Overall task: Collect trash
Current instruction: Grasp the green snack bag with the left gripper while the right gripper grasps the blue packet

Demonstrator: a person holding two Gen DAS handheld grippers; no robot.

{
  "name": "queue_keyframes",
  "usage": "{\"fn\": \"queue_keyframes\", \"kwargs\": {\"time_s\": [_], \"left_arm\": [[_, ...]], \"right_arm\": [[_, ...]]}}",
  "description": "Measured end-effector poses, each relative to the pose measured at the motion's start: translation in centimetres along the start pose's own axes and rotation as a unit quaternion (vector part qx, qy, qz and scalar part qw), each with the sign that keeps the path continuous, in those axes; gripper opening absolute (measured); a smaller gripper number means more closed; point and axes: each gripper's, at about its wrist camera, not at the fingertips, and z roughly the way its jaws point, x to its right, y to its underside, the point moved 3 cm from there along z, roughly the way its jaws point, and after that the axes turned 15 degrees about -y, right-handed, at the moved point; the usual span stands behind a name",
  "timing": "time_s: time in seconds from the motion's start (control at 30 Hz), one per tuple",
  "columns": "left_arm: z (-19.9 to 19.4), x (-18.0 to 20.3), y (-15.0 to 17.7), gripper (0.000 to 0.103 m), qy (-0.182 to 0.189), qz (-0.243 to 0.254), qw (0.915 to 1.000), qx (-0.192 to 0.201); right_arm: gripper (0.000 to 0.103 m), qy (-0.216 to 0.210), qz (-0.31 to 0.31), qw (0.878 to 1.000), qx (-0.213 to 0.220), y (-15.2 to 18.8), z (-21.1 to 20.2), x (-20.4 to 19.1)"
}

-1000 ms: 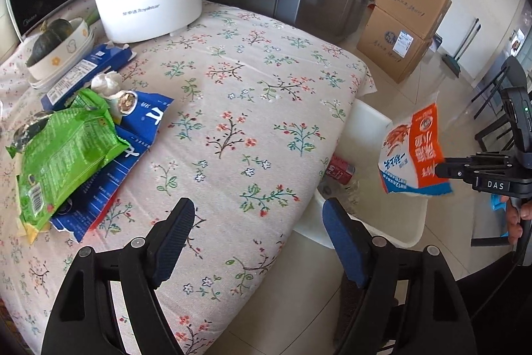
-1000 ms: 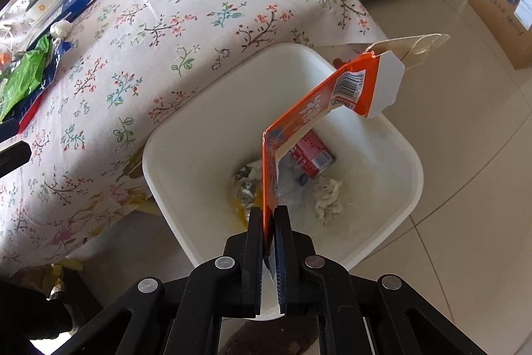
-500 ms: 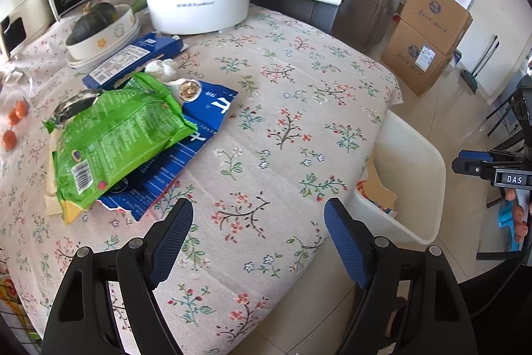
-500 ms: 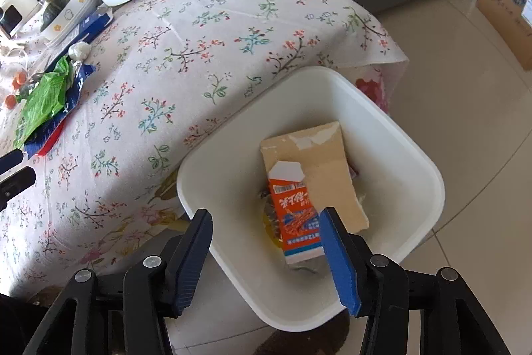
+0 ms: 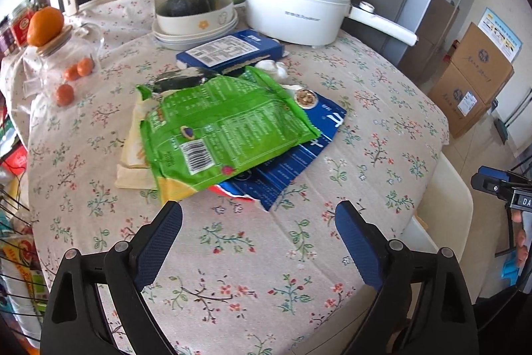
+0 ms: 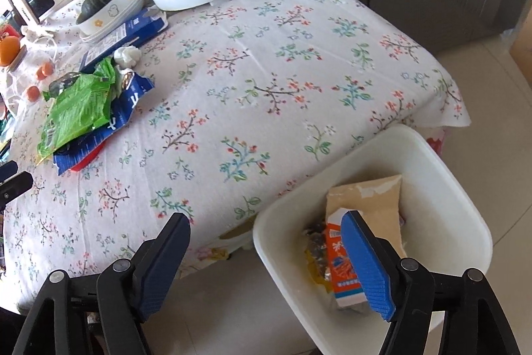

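Observation:
A green snack bag [image 5: 216, 128] lies on a torn blue wrapper [image 5: 292, 162] and a beige paper on the floral table [image 5: 382, 108]. My left gripper [image 5: 259, 222] hovers just in front of this pile, its jaws opening, nothing between them. The same green snack bag [image 6: 76, 108] shows at the left of the right wrist view. A white bin [image 6: 449, 188] stands on the floor by the table's edge, with an orange carton [image 6: 342, 268] and other litter inside. My right gripper [image 6: 266, 232] hangs above the bin's near rim, its jaws opening and empty.
A white electric pot [image 5: 299, 9] with a long handle, a bowl holding a dark squash [image 5: 193, 12], a blue box [image 5: 232, 50], a glass jar with oranges [image 5: 63, 62] and a microwave stand at the table's back. Cardboard boxes [image 5: 472, 79] are stacked on the floor to the right.
My right gripper opened and let go of the orange carton, which dropped into the bin. My left gripper swung over the table toward the green bag and widened.

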Motion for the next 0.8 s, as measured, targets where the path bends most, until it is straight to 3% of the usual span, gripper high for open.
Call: {"fn": "queue_keyframes", "kwargs": {"time_s": [0.37, 0.6, 0.8], "left_arm": [[3.4, -6.6, -0.9, 0.095, -0.001, -0.083, 0.9945, -0.064], [5.0, -8.1, -2.7, 0.094, 0.045, -0.118, 0.9896, -0.069], [9.0, -7.8, -2.5, 0.072, 0.086, -0.160, 0.9758, -0.122]], "right_arm": [[0.082, -0.028, -0.035, 0.999, -0.013, -3.3, 4.8, -5.8], [0.083, -0.039, -0.050, 0.998, -0.022, -5.0, 7.1, -8.0], [0.083, -0.042, -0.048, 0.997, -0.034, -5.9, 8.7, -8.7]]}}
